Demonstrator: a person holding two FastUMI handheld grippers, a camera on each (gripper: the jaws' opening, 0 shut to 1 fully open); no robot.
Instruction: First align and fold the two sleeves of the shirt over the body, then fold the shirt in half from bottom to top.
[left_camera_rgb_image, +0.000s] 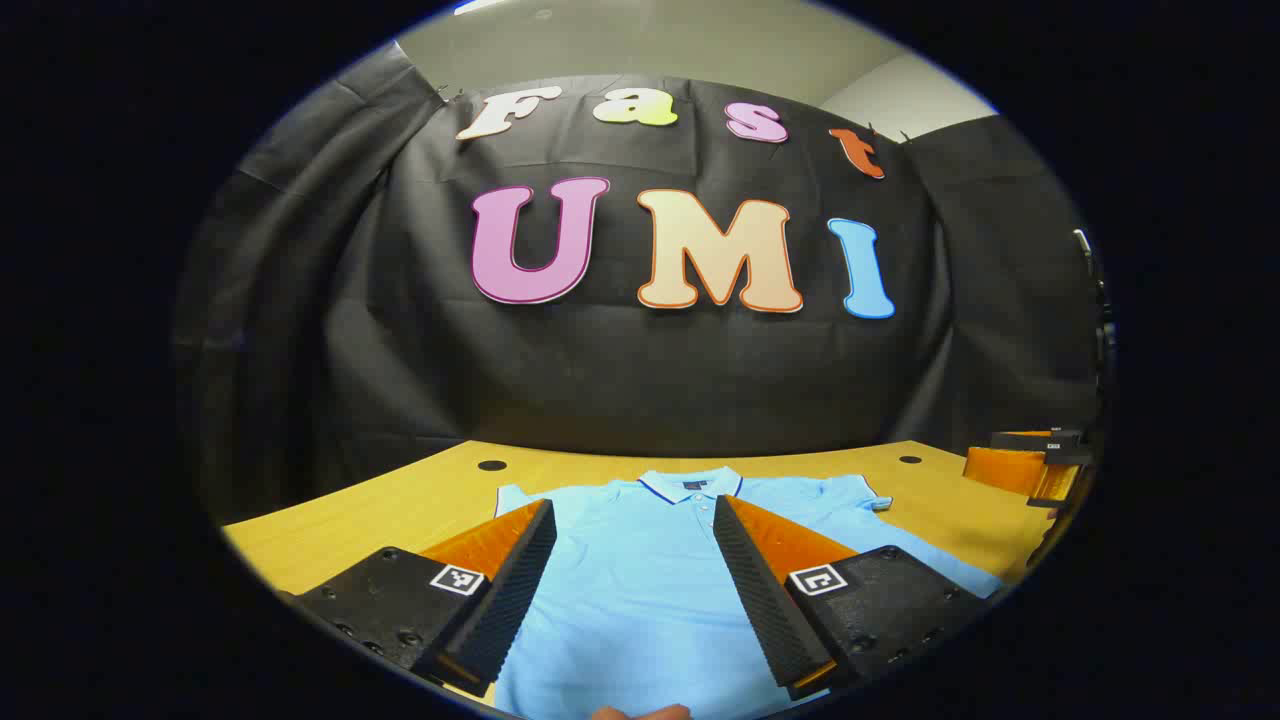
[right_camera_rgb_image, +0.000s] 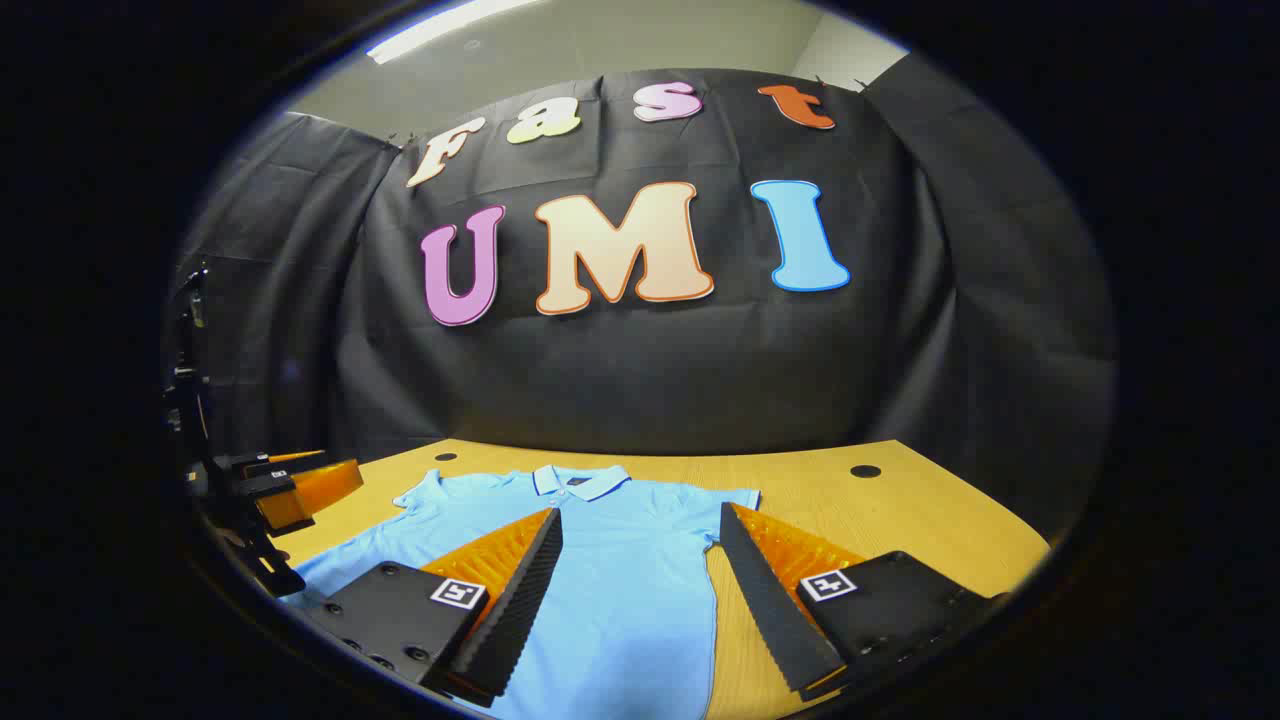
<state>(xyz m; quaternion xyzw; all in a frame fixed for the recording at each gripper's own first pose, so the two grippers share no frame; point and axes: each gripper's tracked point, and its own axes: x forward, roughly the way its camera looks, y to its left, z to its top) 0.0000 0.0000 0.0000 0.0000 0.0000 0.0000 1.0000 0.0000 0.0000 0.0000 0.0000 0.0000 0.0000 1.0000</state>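
Here the left gripper (left_camera_rgb_image: 635, 570) hangs low over the shirt's (left_camera_rgb_image: 640, 590) body, fingers spread wide, gripping nothing. The right gripper (right_camera_rgb_image: 640, 580) is likewise released, poised over the shirt's (right_camera_rgb_image: 610, 580) right flank where cloth meets bare table (right_camera_rgb_image: 900, 530). Both sit near the hem end, likely staged to reach outward for the sleeves. Farther off, the shirt lies flat, face up, collar (left_camera_rgb_image: 690, 485) toward the booth wall, sleeve (right_camera_rgb_image: 735, 497) spread outward, not yet folded. Judgement: sleeve fold still pending; each sleeve hem needs pinching first.

Shirt (left_camera_rgb_image: 640, 590) hem perhaps beyond frame.
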